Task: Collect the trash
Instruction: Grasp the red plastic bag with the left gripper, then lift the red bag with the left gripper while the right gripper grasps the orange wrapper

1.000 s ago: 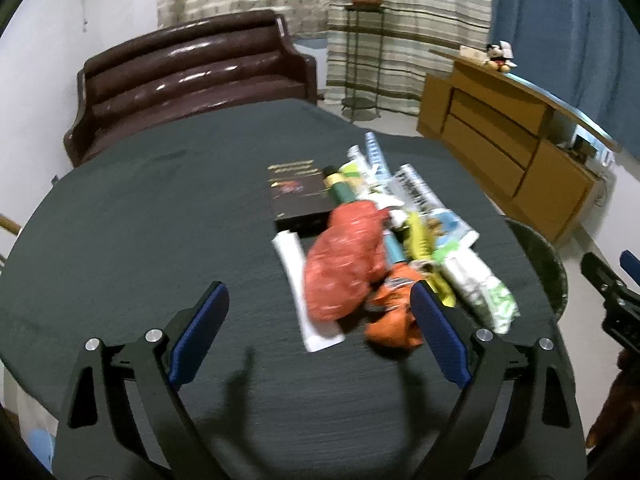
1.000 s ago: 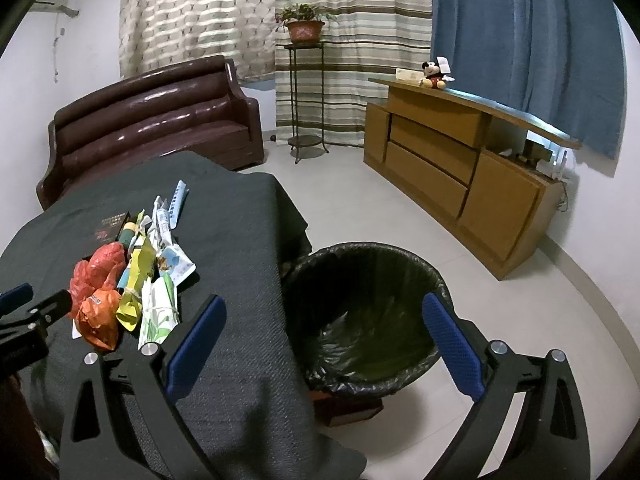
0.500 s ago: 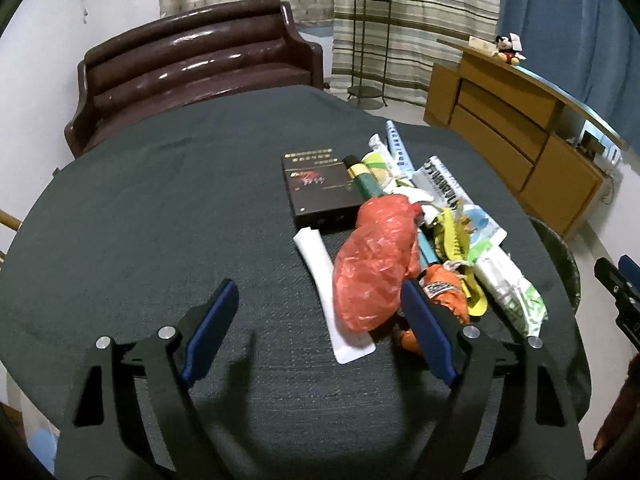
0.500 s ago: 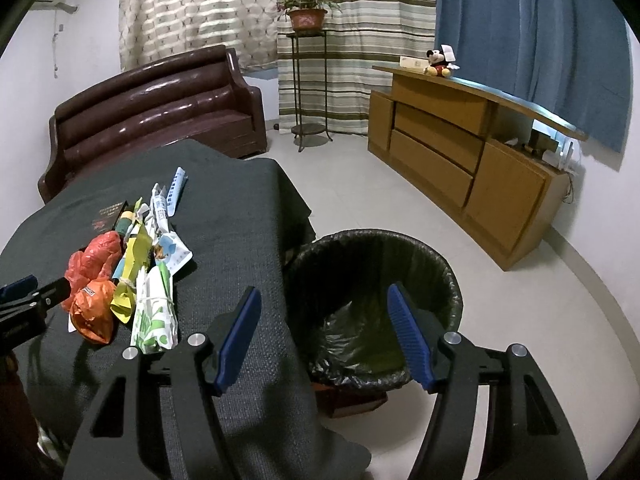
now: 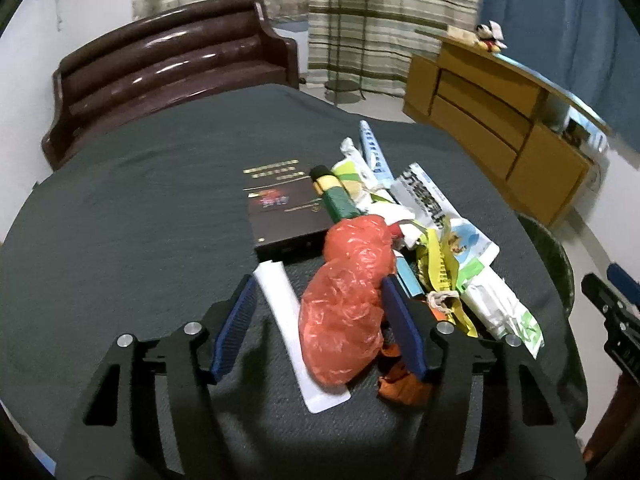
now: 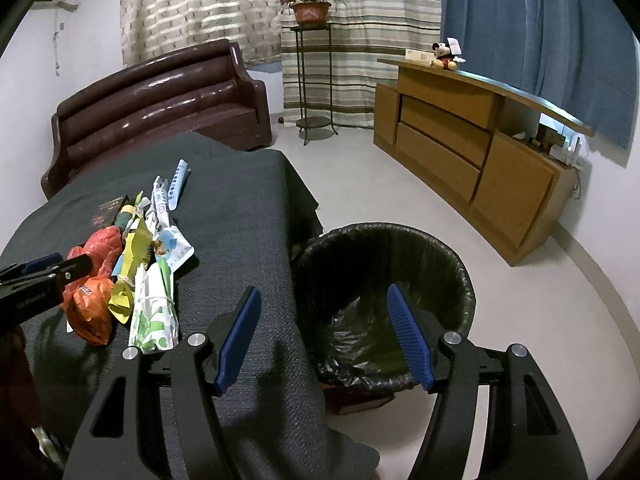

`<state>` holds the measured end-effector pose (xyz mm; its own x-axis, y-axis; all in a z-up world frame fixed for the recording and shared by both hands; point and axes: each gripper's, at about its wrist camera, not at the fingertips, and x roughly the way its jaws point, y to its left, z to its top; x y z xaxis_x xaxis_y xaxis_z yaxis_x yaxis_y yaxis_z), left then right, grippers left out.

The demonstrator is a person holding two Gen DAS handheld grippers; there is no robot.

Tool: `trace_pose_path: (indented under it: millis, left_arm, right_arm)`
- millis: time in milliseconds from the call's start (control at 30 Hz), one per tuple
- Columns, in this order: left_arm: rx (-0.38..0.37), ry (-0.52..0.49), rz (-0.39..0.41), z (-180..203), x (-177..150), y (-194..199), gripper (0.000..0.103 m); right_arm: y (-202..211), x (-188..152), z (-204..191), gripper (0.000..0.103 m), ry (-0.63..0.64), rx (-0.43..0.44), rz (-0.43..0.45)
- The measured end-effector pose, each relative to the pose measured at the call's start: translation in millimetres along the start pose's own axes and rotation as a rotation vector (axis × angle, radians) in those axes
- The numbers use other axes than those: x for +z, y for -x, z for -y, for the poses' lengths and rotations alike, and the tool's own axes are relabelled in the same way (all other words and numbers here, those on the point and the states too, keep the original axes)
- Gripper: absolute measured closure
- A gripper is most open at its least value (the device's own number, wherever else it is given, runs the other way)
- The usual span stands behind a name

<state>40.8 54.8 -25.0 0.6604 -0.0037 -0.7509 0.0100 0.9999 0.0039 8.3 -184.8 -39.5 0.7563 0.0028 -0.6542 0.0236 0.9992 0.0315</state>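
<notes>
A heap of trash lies on the dark table [image 5: 120, 240]: a crumpled red plastic bag [image 5: 348, 300], an orange wrapper [image 5: 404, 384], a yellow wrapper [image 5: 436, 264], a white strip [image 5: 288, 308] and several white-green packets [image 5: 500, 308]. My left gripper [image 5: 320, 308] is open, its jaws on either side of the red bag and the white strip, low over the table. My right gripper [image 6: 324, 320] is open and empty, above the table's edge and the black-lined trash bin [image 6: 384, 296]. The heap also shows in the right wrist view [image 6: 132, 264].
A dark book-like box [image 5: 280, 204] lies behind the heap. A brown leather sofa [image 5: 168, 76] stands beyond the table. A wooden sideboard [image 6: 472, 148] and a plant stand [image 6: 312, 80] line the far wall. The bin sits on the floor right of the table.
My left gripper has moved forward and down onto the heap and its jaws have narrowed around the red bag. My right gripper's jaws have narrowed too and it has shifted slightly left.
</notes>
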Motion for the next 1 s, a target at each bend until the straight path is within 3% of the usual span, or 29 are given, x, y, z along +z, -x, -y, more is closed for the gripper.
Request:
trace_pose_path:
  millis: [133,300,733,1000]
  left_arm:
    - [-0.027,-0.025,-0.023,4,2,-8,0.044]
    - [-0.097,-0.016,-0.028,4,3,-9,0.075]
    - [-0.117,0.031,0.045,-17,1,30,0.078]
    - [-0.017,0.054,0.095,-54,-11,51,0.079]
  right_arm:
    - [-4,1,2,0.039,0.001,0.003,-0.003]
    - [-7,1,-1,0.039,0.004,0.007,-0.013]
    - [5,8,-30,0.039,0.044,0.046,0.017]
    - [13,8,-75,0.039,0.088,0.124,0.025]
